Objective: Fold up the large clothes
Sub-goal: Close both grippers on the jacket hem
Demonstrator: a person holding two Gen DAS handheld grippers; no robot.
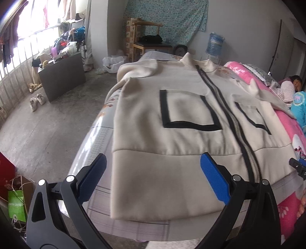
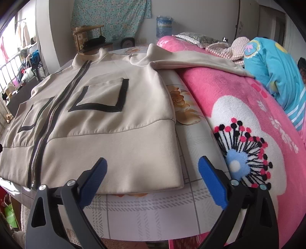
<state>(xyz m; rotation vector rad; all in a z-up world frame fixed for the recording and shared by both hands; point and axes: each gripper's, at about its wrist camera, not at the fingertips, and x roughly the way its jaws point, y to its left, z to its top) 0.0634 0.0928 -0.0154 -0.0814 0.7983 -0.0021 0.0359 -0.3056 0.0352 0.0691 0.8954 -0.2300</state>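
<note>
My left claw (image 1: pixel 153 176) hangs with its blue pads spread wide and nothing between them, poised just above the near hem of a cream zip-up jacket (image 1: pixel 172 118). My right claw (image 2: pixel 152 178) is likewise spread wide and empty, hovering over the jacket's hem corner (image 2: pixel 172 183) on that side, where the fabric ends on the patterned bed sheet (image 2: pixel 145 208).

The jacket lies face up and flat on the bed, hem toward me, collar away. Its metal zipper (image 1: pixel 246 151) runs closed up the front, flanked by two chest pockets trimmed in black (image 1: pixel 189 111). In the right wrist view, one sleeve (image 2: pixel 200 63) stretches out across a pink floral blanket (image 2: pixel 248 118) that lies beside the jacket on the bed. In the left wrist view, the other sleeve (image 1: pixel 137 70) lies bunched near the shoulder at the bed's edge.

Beyond the blanket, a person in blue patterned clothing (image 2: pixel 275 63) lies on the bed. Past the bed's far end stand a wooden chair (image 1: pixel 147 38) with dark cloth on its seat, and a blue water jug (image 1: pixel 215 44) by the wall, under a hanging floral cloth (image 1: pixel 168 15). A pair of shoes (image 1: pixel 37 99) sits on the concrete floor near a dark low cabinet (image 1: pixel 63 76) by the barred window.
</note>
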